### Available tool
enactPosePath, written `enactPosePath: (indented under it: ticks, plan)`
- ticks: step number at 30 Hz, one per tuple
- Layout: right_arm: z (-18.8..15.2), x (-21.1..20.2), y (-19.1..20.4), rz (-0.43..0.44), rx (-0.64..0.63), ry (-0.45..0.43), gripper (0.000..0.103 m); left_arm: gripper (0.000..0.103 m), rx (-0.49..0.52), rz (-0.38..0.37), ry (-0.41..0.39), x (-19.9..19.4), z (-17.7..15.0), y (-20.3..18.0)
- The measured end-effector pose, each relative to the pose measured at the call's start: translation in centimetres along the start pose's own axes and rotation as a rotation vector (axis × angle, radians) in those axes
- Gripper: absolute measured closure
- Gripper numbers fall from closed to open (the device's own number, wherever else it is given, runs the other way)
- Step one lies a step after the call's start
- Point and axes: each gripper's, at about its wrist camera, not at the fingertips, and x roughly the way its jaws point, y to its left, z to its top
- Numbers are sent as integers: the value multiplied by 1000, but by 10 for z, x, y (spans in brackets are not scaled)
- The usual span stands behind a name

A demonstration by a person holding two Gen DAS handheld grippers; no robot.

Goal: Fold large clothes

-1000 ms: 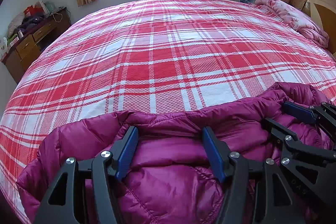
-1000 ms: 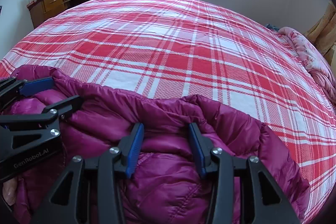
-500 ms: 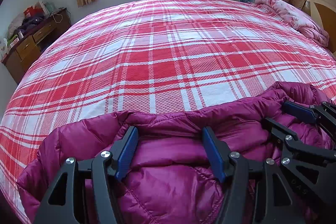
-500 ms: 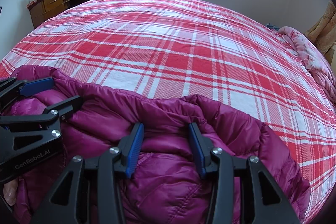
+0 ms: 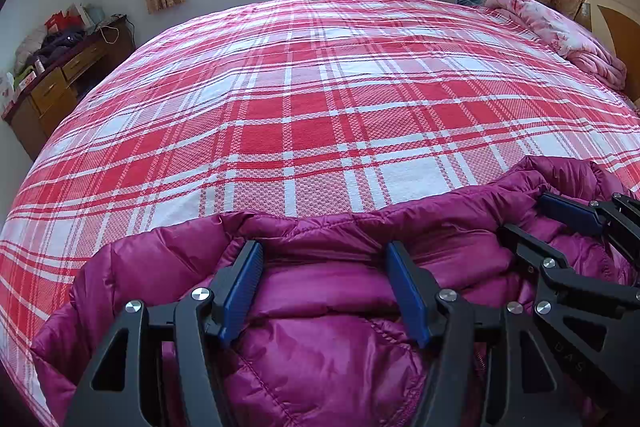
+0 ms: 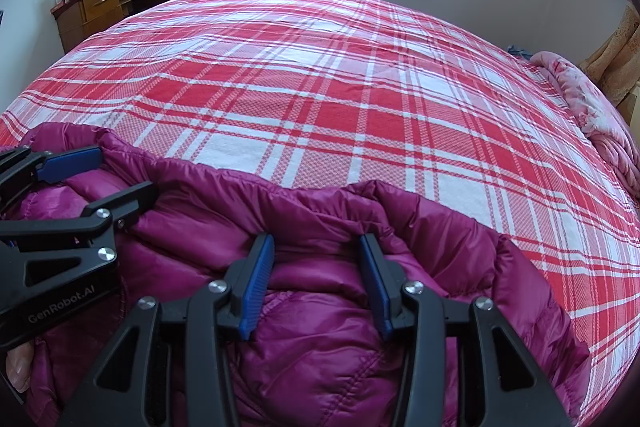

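Observation:
A magenta puffer jacket point(image 5: 328, 331) point(image 6: 316, 343) lies bunched at the near edge of the bed. My left gripper point(image 5: 324, 267) has its blue pads pressed into a puffy fold near the jacket's far hem. My right gripper point(image 6: 316, 259) squeezes a narrower fold of the same hem, further right. Each gripper shows in the other's view: the right gripper point(image 5: 536, 223) at the right edge, the left gripper point(image 6: 116, 175) at the left edge. Both point down at the jacket, side by side. A person's fingertip point(image 6: 16, 367) shows under the left gripper.
A red-and-white plaid bed cover point(image 5: 320, 107) point(image 6: 320, 87) stretches flat beyond the jacket. A pink quilt point(image 5: 560, 35) point(image 6: 588, 99) is heaped at the far right by the wooden headboard point(image 5: 616, 11). A cluttered wooden dresser point(image 5: 60, 83) point(image 6: 112, 3) stands at the far left under the window.

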Motion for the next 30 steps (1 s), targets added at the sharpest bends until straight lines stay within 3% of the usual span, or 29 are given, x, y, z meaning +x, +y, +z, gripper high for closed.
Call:
enactPosePath:
  ticks: [10,13,15,17,18,23,26,30]
  plan:
    - [3,-1,-1,-2,-10,2,55,38,19,24,2,-1,1,-4]
    - [3,-21,-9,-1,1,-24,54,38,47,48,14,-11,4,-5]
    - [-1,-47,-19,2,33,-94,45,38,48,36,-9,-32,3,-1]
    - [-6,-73,-26,-10,44,-147,28,38,44,28,-65,-65,-2,6]
    - [-12,-89,-33,-12,47,-167,28,38,48,27,-86,-80,-6,9]
    - [-59,-137,-51,42,62,-106,28,38,78,25,-124,-156,-67,30]
    - [-113,-167,-56,24,43,-81,28,38,91,49,-112,-187,-121,46]
    - [-180,-194,-64,25,115,-32,28,38,47,45,-57,-208,-194,67]
